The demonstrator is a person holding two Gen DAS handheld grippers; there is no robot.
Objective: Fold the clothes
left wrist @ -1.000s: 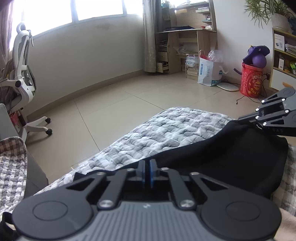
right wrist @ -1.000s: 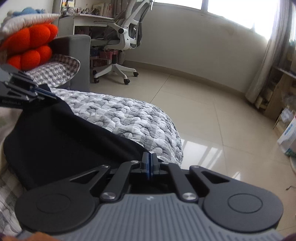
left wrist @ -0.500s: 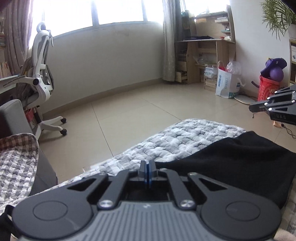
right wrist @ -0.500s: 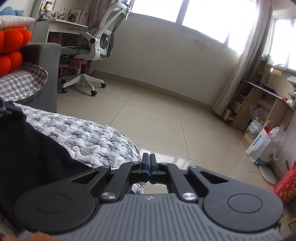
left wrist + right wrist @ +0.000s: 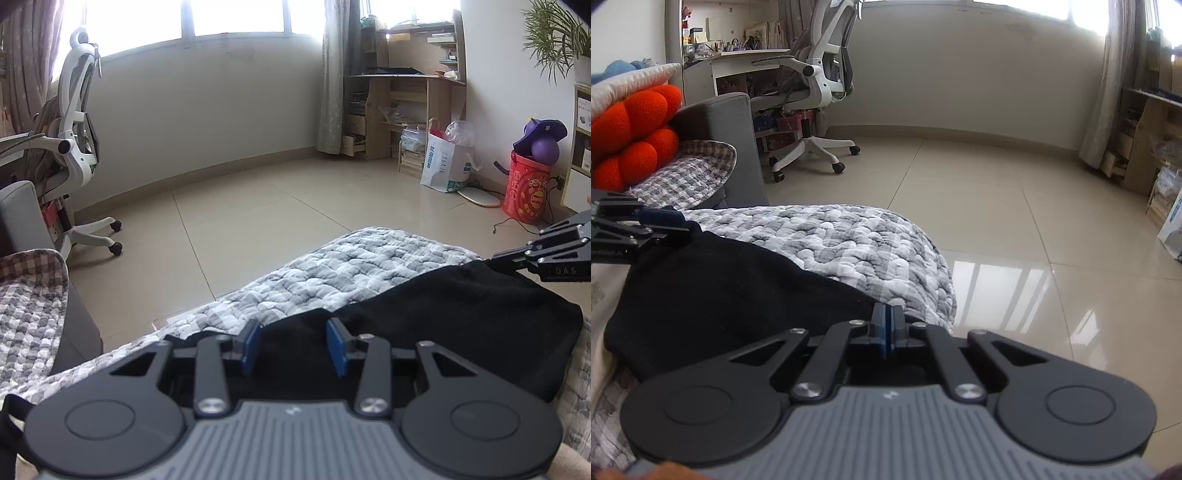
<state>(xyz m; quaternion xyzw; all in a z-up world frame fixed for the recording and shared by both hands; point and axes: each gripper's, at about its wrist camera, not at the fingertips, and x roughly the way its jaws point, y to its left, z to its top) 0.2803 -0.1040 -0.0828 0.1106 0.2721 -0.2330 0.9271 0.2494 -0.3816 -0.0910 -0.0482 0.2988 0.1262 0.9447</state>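
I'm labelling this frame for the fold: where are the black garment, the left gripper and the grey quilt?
black garment (image 5: 461, 314): left wrist view, middle of the cloth.
left gripper (image 5: 295, 347): left wrist view, between its open fingertips.
grey quilt (image 5: 849, 240): right wrist view, bare top surface.

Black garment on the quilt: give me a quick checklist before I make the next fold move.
1. Left gripper released: ok, blue pads apart above the black garment.
2. Right gripper holding the edge: ok, pads shut at the garment's edge.
3. Garment lying on the grey quilt: ok, no part seen hanging over the edge.
4. Garment flat, without bunching: cannot tell, the black cloth shows little detail.
5. Left gripper free of the cloth: cannot tell, the garment lies right under its open pads.
6. Room ahead on the quilt: ok, bare quilt beyond the garment.
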